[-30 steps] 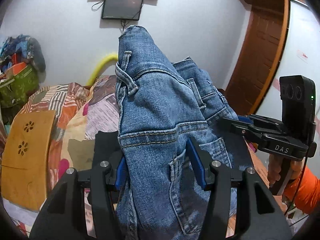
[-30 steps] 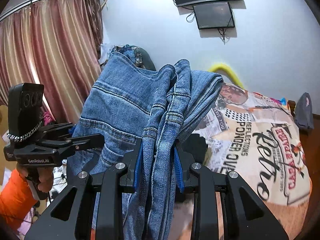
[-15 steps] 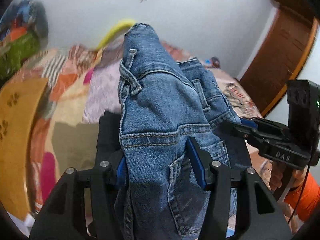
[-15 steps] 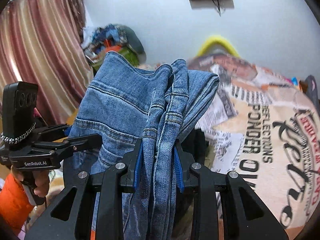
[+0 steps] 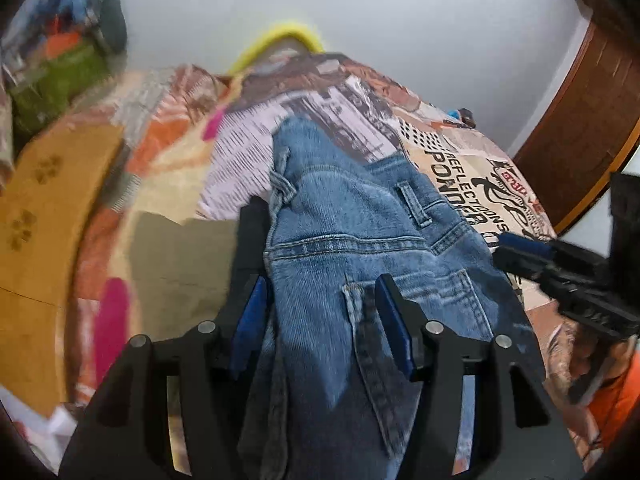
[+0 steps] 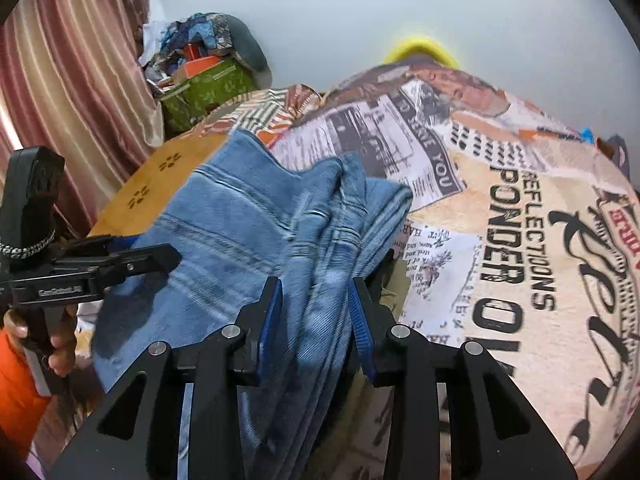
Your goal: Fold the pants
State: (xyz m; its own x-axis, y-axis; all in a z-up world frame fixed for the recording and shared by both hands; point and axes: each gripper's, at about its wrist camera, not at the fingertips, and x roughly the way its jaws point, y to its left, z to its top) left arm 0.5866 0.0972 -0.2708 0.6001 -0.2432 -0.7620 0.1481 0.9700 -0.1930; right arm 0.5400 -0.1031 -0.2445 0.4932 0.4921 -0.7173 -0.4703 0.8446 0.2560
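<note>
Left gripper (image 5: 320, 316) and right gripper (image 6: 316, 312) each clamp bunched denim of the blue jeans (image 5: 360, 248) between blue pads, the garment held up between them over the printed bedspread (image 6: 500, 208), wooden headboard (image 5: 36, 208) at left.

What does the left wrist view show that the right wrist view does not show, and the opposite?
Only the left wrist view shows the wooden door, the jeans' back pocket and belt loop, and the right gripper seen from the side.

Only the right wrist view shows the striped curtain, the jeans' bunched edge layers, and the left gripper from the side.

Both show the blue jeans clamped between blue-padded fingers, the printed bedspread, the yellow arc, the green box and the wooden board.
</note>
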